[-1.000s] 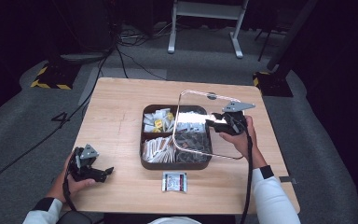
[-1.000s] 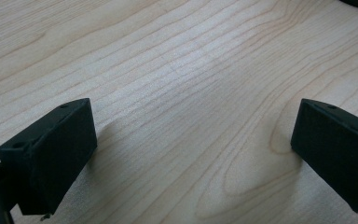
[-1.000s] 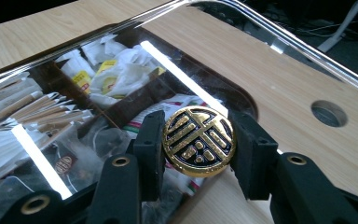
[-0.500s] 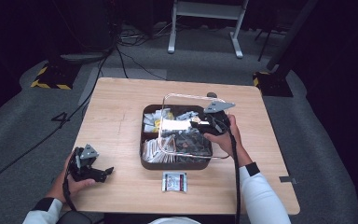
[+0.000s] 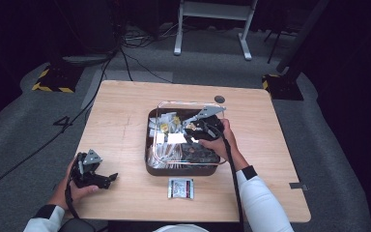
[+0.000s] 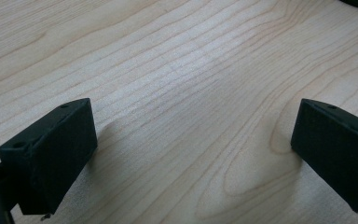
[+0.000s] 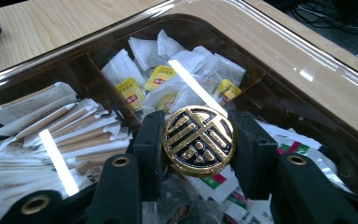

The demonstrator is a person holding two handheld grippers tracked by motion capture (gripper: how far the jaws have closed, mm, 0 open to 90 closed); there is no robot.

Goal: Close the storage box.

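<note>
Right gripper (image 5: 193,131) has carried the clear lid (image 5: 174,107) left over the compartment tray (image 5: 150,166), jaws clamping its gold knob (image 7: 198,140); left gripper (image 5: 108,178) rests on the desk (image 5: 125,106), jaws open

A clear plastic lid (image 5: 188,133) with a round gold-and-black knob (image 7: 198,140) sits level over a dark brown compartmented tray (image 5: 150,166) at the centre of the high view; its rounded rim lines up closely with the tray's edges, though whether it rests on them cannot be told; light glares in white streaks on it; in the right gripper view the knob, bearing an ornate gold pattern, sits low at centre, clamped on both sides.
</note>
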